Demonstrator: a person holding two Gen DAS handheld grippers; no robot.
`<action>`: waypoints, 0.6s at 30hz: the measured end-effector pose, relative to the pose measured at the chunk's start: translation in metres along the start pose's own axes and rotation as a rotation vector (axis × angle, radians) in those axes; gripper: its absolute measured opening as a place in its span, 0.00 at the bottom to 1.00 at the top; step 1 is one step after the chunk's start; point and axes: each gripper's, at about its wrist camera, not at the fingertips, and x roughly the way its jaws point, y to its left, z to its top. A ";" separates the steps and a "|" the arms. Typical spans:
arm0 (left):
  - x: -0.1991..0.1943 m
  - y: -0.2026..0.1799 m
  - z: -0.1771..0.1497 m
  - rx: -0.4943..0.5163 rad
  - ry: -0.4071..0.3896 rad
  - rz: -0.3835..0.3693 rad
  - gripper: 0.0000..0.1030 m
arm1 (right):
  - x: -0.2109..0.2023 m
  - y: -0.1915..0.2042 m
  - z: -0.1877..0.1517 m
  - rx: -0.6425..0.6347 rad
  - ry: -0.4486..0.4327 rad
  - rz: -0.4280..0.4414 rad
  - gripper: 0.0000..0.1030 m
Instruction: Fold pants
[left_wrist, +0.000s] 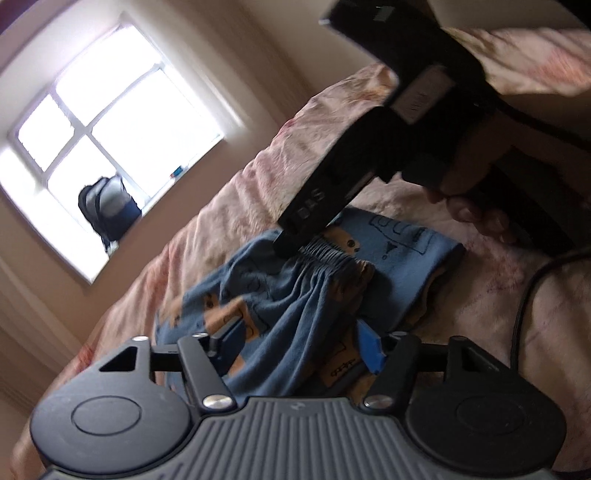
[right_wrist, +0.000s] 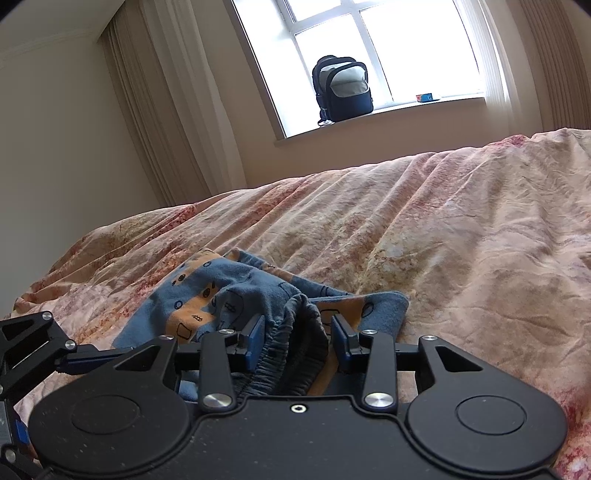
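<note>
Blue pants (left_wrist: 295, 302) with orange prints lie crumpled on the bed. In the left wrist view my left gripper (left_wrist: 295, 341) stands open, with a spread of the cloth lying between its fingers. My right gripper (left_wrist: 295, 242) reaches in from the upper right, held by a hand (left_wrist: 472, 210), with its tip on the gathered waistband (left_wrist: 328, 258). In the right wrist view the right gripper (right_wrist: 299, 332) is shut on that waistband (right_wrist: 295, 343), which fills the gap between the blue pads. The rest of the pants (right_wrist: 221, 291) is bunched just beyond it.
A pink floral bedcover (right_wrist: 443, 240) stretches far to the right and back. A dark backpack (right_wrist: 341, 88) stands on the windowsill past the bed. A black cable (left_wrist: 524, 302) trails over the cover at the right. The left gripper's black linkage (right_wrist: 33, 339) shows at the left edge.
</note>
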 end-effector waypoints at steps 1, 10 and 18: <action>0.001 -0.003 0.001 0.024 -0.003 0.004 0.61 | 0.000 0.000 0.000 0.001 0.000 0.002 0.40; 0.008 -0.012 0.002 0.068 -0.004 -0.012 0.08 | -0.001 0.002 -0.001 -0.003 -0.007 0.000 0.24; -0.007 0.028 0.011 -0.113 -0.047 -0.113 0.05 | -0.016 0.007 0.011 -0.001 -0.034 0.012 0.14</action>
